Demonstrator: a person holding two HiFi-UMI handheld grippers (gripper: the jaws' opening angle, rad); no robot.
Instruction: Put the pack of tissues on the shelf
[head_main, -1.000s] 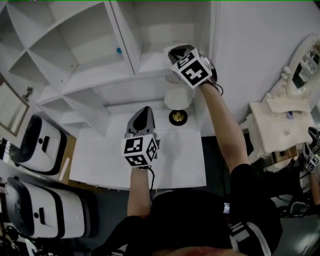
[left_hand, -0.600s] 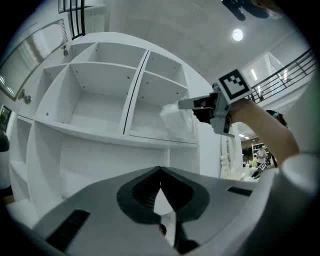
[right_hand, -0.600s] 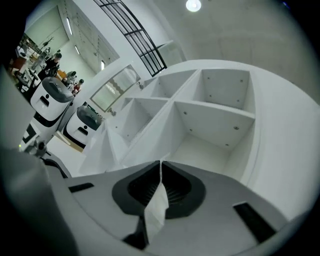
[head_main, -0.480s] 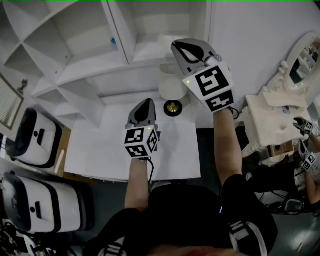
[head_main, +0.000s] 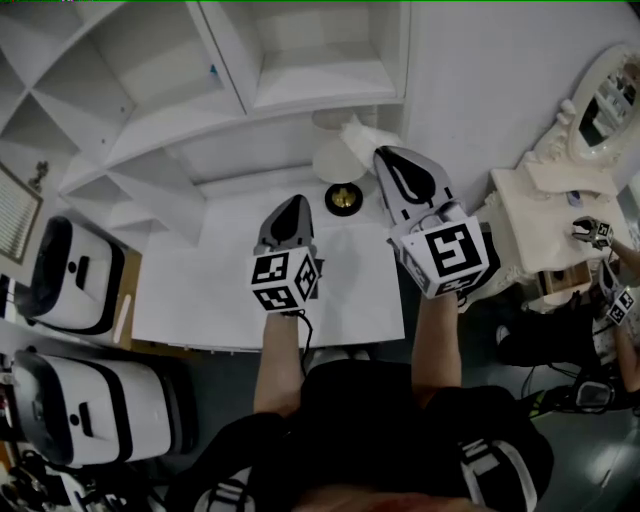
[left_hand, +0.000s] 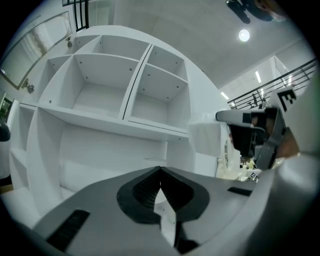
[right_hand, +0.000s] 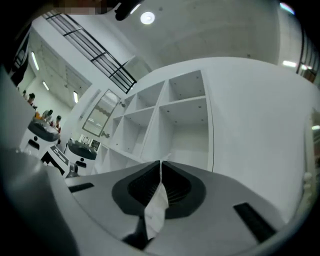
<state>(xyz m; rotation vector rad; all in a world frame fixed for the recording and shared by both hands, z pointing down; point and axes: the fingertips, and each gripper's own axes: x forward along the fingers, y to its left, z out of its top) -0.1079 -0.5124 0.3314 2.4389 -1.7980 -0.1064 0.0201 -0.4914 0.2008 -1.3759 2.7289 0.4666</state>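
Pack of tissues (head_main: 358, 133): pinched by one edge in right gripper (head_main: 386, 156), hanging in front of the white shelf (head_main: 320, 85), not yet placed. Left gripper (head_main: 292, 203): closed, empty. Placement outstanding.

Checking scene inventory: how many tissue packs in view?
1. The tissue pack is pinched in the right tool, held up in front of the shelf. More could be hidden behind the shelf dividers.
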